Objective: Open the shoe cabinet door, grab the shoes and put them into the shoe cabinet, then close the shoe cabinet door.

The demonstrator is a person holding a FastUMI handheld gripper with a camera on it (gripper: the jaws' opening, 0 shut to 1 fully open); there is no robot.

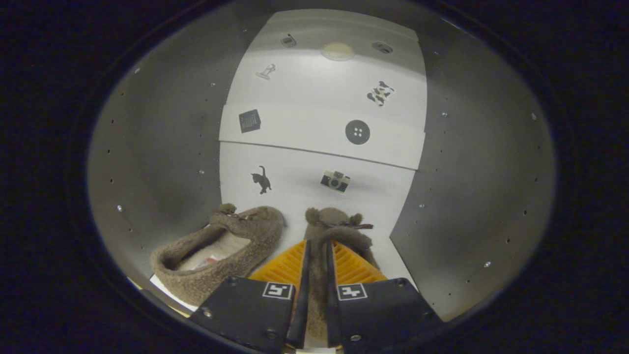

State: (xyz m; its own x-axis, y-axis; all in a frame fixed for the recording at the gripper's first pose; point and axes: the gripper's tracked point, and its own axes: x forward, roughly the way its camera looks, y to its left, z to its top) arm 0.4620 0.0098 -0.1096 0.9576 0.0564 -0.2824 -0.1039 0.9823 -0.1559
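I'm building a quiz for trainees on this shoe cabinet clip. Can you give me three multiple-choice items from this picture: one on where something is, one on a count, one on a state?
1. Where is the second slipper?
A. Inside the cabinet, beside the held one
B. On top of the cabinet
C. On the floor outside

2. How many slippers are in the picture?
A. One
B. Two
C. Three

3. What is the gripper doing?
A. Open, holding nothing
B. Shut on nothing
C. Shut on a slipper

Answers:
1 A: the loose slipper lies on the cabinet floor, just to one side of the held slipper, with a shelf beyond them.
2 B: two brown fuzzy slippers can be counted.
3 C: both fingers of the gripper press on the held slipper's fabric between them.
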